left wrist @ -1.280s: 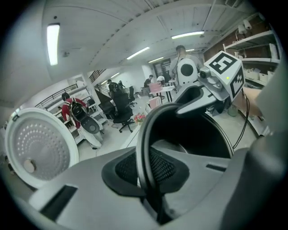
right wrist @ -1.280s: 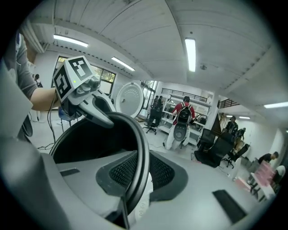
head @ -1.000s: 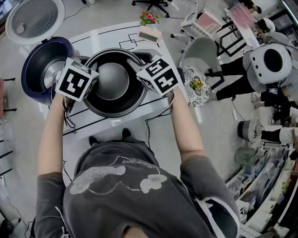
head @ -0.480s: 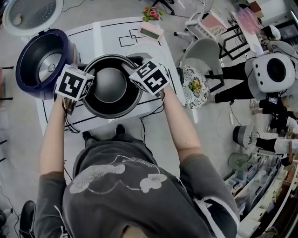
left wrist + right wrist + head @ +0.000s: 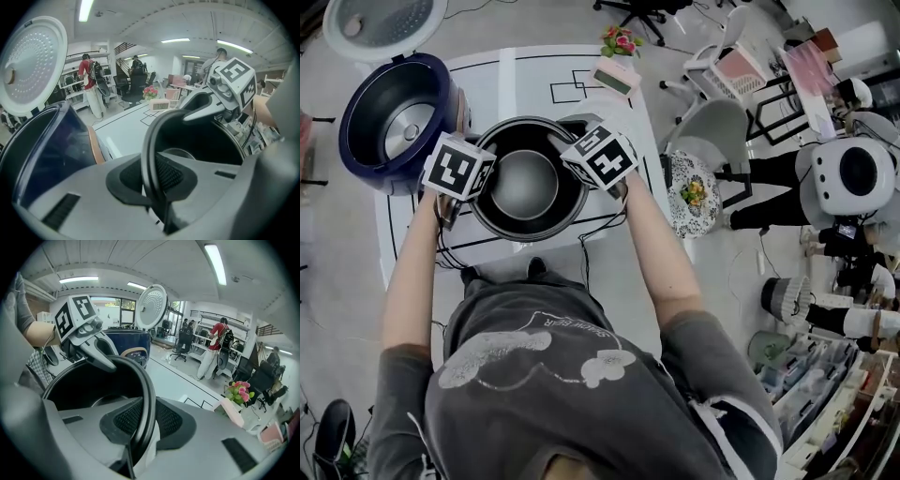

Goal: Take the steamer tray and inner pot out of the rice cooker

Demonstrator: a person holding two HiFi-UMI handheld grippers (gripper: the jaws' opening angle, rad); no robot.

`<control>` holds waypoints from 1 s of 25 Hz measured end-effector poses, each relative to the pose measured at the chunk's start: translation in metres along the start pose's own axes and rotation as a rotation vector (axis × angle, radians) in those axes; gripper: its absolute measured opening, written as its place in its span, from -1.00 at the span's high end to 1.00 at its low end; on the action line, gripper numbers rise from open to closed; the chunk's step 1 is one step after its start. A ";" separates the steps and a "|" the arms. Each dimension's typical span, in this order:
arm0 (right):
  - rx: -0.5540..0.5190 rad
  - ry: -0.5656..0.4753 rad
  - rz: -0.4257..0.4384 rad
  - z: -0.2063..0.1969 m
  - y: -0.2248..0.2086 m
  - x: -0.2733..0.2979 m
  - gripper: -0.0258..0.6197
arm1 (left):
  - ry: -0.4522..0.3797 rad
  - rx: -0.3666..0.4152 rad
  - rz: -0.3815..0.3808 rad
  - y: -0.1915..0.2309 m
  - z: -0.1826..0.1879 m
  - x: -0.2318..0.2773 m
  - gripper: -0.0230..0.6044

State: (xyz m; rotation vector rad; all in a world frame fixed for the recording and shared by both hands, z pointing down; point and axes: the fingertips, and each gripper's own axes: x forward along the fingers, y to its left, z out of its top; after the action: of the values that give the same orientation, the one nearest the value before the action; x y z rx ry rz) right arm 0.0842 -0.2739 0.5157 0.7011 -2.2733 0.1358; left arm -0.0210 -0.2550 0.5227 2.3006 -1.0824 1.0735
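only in the head view is the whole layout given: the inner pot (image 5: 525, 183) is seen from above over the white bench (image 5: 525, 80), out of and just beside the navy rice cooker (image 5: 389, 122), whose lid (image 5: 384, 23) is swung up. whether the pot's base is touching the bench cannot be told from any view. the left tool (image 5: 461, 171) and the right tool (image 5: 600, 157) are set at opposite sides of the pot's rim, and their jaws are covered by the marker cubes in that view.

the grip itself is shown only in the two gripper views. in the left gripper view the left tool (image 5: 151, 177) is narrowed onto the rim of the inner pot (image 5: 206, 140), with a ribbed pad pressed on each side of the wall. in the right gripper view the right tool (image 5: 140, 425) is clamped likewise, with the pot's (image 5: 93, 385) rim pinched between its pads. pink flowers (image 5: 239, 391) at the bench's far end are seen more closely there.
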 end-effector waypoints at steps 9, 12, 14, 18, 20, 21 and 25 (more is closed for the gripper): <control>-0.027 0.067 0.030 -0.002 -0.005 0.015 0.60 | 0.046 -0.012 0.004 0.010 -0.005 0.011 0.76; -0.064 0.095 0.027 -0.003 -0.003 0.018 0.58 | 0.072 -0.013 0.015 0.010 -0.010 0.013 0.74; -0.083 0.088 0.024 -0.004 -0.004 0.018 0.57 | 0.075 0.000 0.013 0.008 -0.011 0.015 0.62; -0.096 0.054 0.008 -0.004 -0.006 0.017 0.43 | 0.056 -0.014 0.017 0.007 -0.009 0.012 0.29; -0.097 0.034 0.017 -0.006 -0.001 0.015 0.33 | 0.037 -0.011 0.034 0.005 -0.008 0.009 0.07; -0.098 0.020 0.021 -0.006 0.001 0.014 0.29 | 0.025 -0.007 0.045 0.004 -0.007 0.007 -0.01; -0.109 -0.043 -0.004 -0.002 0.001 0.009 0.09 | -0.004 0.040 0.091 -0.001 -0.008 -0.001 -0.21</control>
State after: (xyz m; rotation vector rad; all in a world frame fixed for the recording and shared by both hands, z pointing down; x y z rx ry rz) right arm 0.0804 -0.2763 0.5235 0.6570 -2.3014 -0.0056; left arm -0.0248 -0.2491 0.5269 2.3043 -1.1877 1.1350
